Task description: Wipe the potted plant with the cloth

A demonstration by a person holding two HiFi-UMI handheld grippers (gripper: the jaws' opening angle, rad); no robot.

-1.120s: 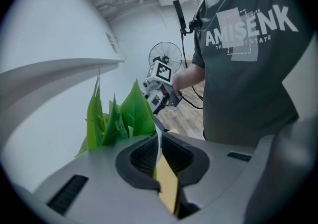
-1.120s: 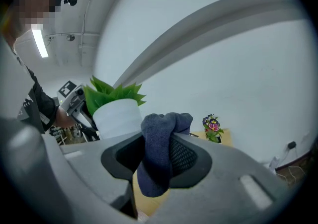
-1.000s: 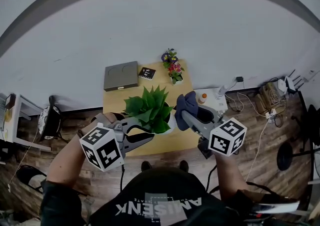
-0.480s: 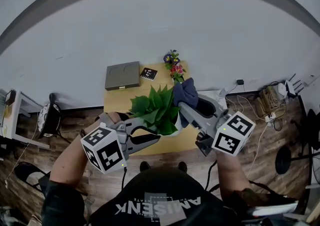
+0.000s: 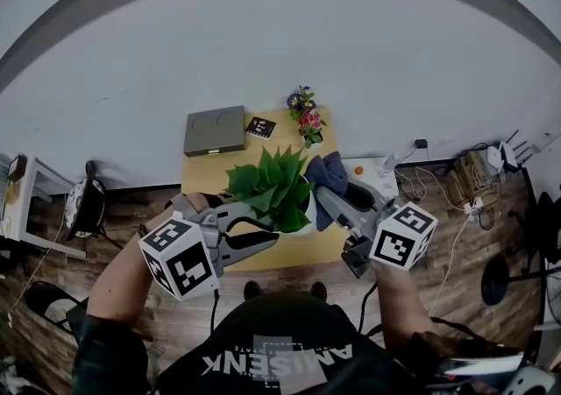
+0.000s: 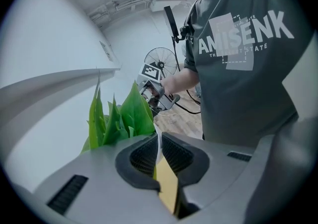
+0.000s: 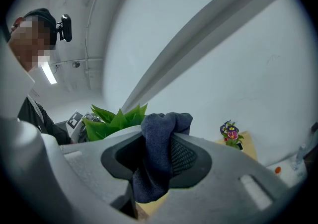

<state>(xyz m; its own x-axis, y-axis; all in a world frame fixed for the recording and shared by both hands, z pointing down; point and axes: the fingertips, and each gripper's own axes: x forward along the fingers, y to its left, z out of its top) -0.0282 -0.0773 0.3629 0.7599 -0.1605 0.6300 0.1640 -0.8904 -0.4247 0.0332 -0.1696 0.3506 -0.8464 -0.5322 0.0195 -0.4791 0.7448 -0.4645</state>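
Note:
The potted plant has broad green leaves and a white pot; it stands out over the wooden table. My left gripper comes in from the lower left, shut on the pot's thin white rim, with the leaves just beyond the jaws. My right gripper is shut on a dark blue cloth, which bulges out of the jaws beside the leaves on the plant's right. In the right gripper view the cloth fills the jaws, the leaves behind to the left.
A grey box, a small black card and a little pot of flowers sit at the table's far edge by the wall. A white stand with an orange-capped bottle and cables lie to the right. A fan stands behind.
My right gripper with the cloth rose toward the top of the leaves, then came back a little down and right. The left gripper and plant barely shifted.

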